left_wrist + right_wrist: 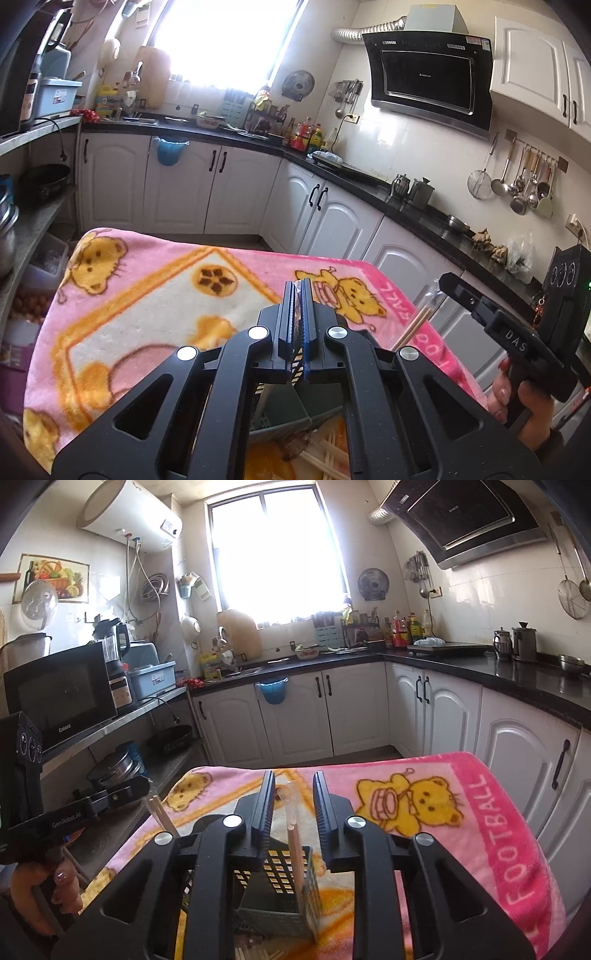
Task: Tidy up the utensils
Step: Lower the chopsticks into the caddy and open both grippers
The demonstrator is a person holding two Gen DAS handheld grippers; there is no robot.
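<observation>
My left gripper point(298, 286) is shut on a thin wrapped utensil point(296, 306) and held above the pink bear blanket point(155, 295). A grey-green perforated utensil holder point(280, 897) stands on the blanket below my right gripper point(293, 775), which is open. A wrapped chopstick pair point(295, 856) stands in the holder, its top between the open jaws without touching them. Loose chopsticks point(325, 458) lie on the blanket near the holder point(280, 417). The left gripper shows at the left of the right wrist view, holding pale chopsticks point(162, 816).
The blanket-covered table sits in a kitchen. White cabinets under a black counter point(517, 679) run behind and to the right. A shelf with a microwave point(62, 694) and pots is at the left. The table's far edge point(332, 764) drops to the floor.
</observation>
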